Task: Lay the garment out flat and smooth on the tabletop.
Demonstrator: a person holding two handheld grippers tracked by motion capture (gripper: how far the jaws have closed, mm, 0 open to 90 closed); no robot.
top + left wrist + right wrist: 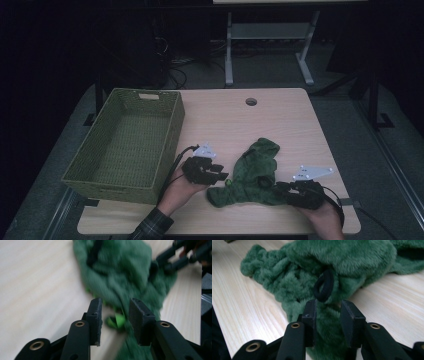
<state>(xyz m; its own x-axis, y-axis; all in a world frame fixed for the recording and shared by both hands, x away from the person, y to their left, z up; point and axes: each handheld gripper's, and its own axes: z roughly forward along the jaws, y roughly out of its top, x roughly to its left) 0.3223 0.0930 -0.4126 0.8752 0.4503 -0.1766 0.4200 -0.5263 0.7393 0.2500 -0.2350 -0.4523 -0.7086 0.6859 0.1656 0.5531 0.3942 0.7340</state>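
A crumpled green plush cloth (252,172) lies on the wooden table (225,115), near its front edge. My left gripper (222,177) is at the cloth's left end and my right gripper (278,187) at its right end. In the left gripper view the left gripper (115,312) is open, with a bright green tag (117,321) of the blurred cloth (117,272) lying loose in the gap. In the right gripper view the right gripper (328,312) is open just over the plush (337,260), with a black loop (324,286) right ahead of the tips.
A green woven basket (172,135) stands on the left part of the table, close to my left hand. A round cable hole (251,101) sits near the far edge. Beyond the table a white desk frame (229,50) stands on the dark floor.
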